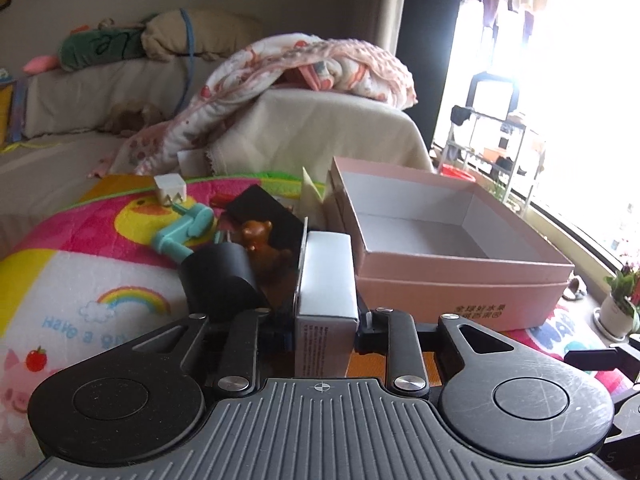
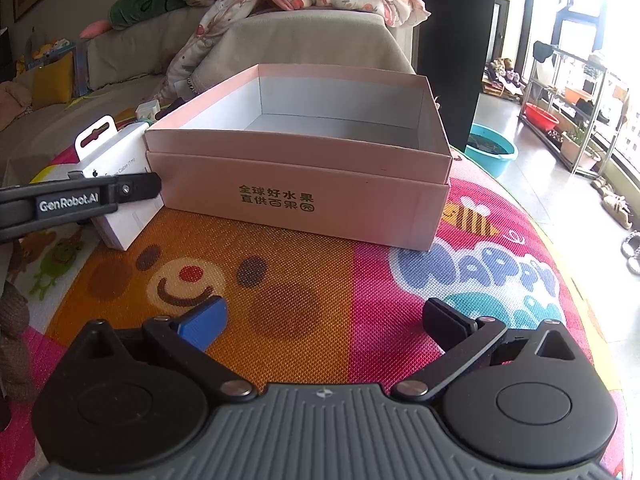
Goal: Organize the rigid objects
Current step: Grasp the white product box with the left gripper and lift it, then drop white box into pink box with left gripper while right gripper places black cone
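Observation:
My left gripper [image 1: 325, 320] is shut on a white cable box [image 1: 326, 276], held just left of the open pink box [image 1: 460, 280]. In the right wrist view the same white cable box [image 2: 120, 208] shows gripped by the left gripper's black finger [image 2: 80, 200], its lower corner at or near the mat beside the pink box [image 2: 304, 184]. The pink box is empty. My right gripper [image 2: 326, 322] is open and empty, low over the mat in front of the pink box. A brown bear figure [image 1: 260, 240], a black cylinder [image 1: 220, 280], a teal toy [image 1: 188, 232] and a white cube [image 1: 171, 190] lie to the left.
The colourful play mat [image 2: 280, 280] covers the surface. A sofa with a blanket [image 1: 288, 68] stands behind. A black flat box [image 1: 260, 208] lies behind the bear. A teal basin [image 2: 492, 146] and a metal shelf [image 2: 572, 112] stand on the floor at right.

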